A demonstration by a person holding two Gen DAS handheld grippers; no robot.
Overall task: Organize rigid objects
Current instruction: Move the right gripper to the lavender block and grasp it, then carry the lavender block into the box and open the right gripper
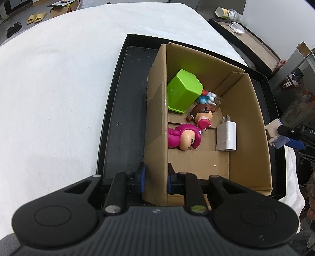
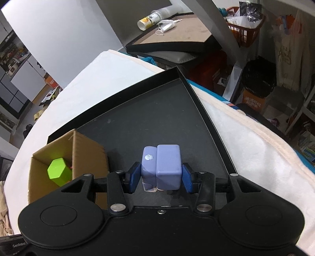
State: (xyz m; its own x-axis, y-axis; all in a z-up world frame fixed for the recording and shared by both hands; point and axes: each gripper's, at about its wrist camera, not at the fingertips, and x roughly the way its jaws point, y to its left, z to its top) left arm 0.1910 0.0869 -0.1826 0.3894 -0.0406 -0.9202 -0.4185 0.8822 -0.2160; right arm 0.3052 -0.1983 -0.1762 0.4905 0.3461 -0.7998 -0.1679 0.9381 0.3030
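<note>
While the cardboard box (image 1: 206, 122) is steadied by the left gripper (image 1: 156, 177), whose blue pads are pinched on the near end of its left wall, a lavender block-shaped toy figure (image 2: 163, 167) is clasped between the pads of the right gripper (image 2: 160, 177); the hold on the wall is judged to keep the light box from sliding while items are dropped in. Already catalogued inside the box, from the left wrist view: a lime-green hexagonal container (image 1: 183, 91) lying tilted at 11 o'clock against the left wall, a small blue-and-white figurine (image 1: 206, 97) just beside it at 12 o'clock, a brown-haired doll in red (image 1: 201, 118) at centre, a magenta-suited doll (image 1: 183, 137) at 8 o'clock, and a white wall charger (image 1: 226, 135) lying flat at 4 o'clock. The lavender figure is seen outside the box, beyond its right wall at 3 o'clock, apparently raised off the tray floor and judged to be bound for the box. Box and figure are set within a shallow black tray (image 2: 206, 110), which rests on a white fleecy cover (image 1: 59, 88). Noted around the room: a black-framed board (image 2: 177, 37) bearing a tipped bottle (image 2: 151, 18) at 12 o'clock, yellow slippers (image 1: 36, 18) on the floor at 10 o'clock, and a red basket (image 2: 246, 33) at 1 o'clock.
</note>
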